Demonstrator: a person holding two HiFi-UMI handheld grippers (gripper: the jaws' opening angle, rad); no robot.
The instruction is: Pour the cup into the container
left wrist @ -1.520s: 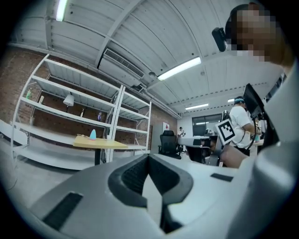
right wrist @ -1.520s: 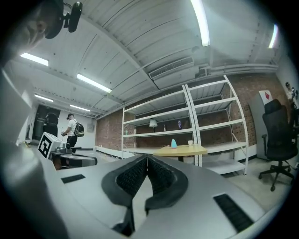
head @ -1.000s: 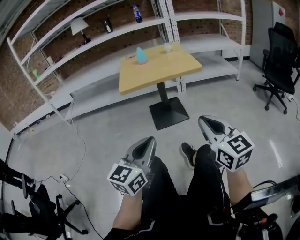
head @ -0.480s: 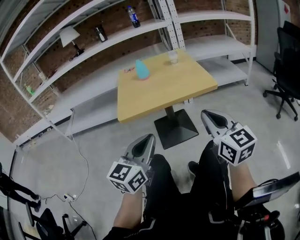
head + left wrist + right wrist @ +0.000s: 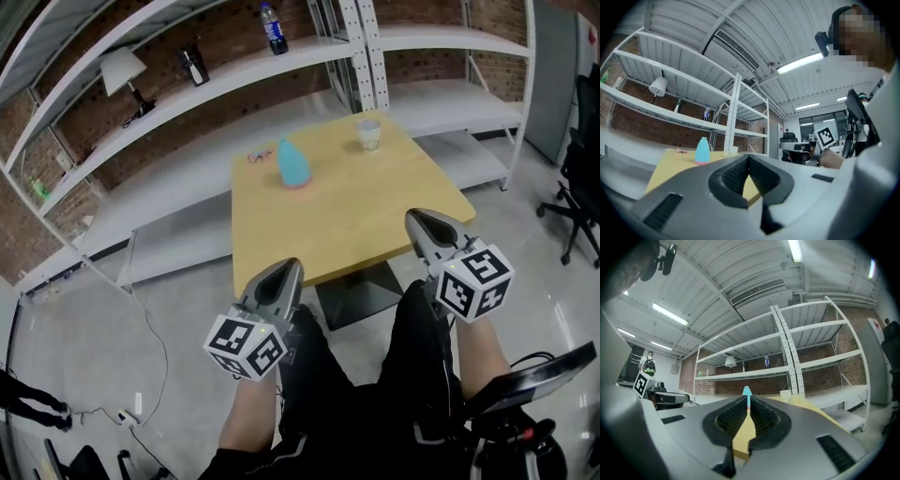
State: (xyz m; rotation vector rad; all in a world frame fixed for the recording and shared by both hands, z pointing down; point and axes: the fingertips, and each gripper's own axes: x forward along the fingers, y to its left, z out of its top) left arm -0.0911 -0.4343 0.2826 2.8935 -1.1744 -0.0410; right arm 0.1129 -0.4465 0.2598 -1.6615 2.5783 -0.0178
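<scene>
**Hovering level at the table's near edge, both grippers empty**

From the head view's centre, a white metal shelving rack [image 5: 187, 101] with smooth boards runs from 9 to 1 o'clock, and a white-shaded lamp [image 5: 117, 70] stands on it at 10.

The left gripper [image 5: 281, 274], grey moulded plastic with ribbed pads, sits at 6 o'clock. Its fingertips meet and grip nothing.

On the square, matt yellow wooden table [image 5: 347, 216], the smooth teal cone-shaped container with a pink base [image 5: 293, 164] stands upright at 12. The small translucent cup [image 5: 368, 133] is upright at 1, its contents too small to tell.

The right gripper [image 5: 422, 225] is at 3, jaws closed and empty. A black office chair [image 5: 586, 187] stands further out at 3 o'clock.
</scene>
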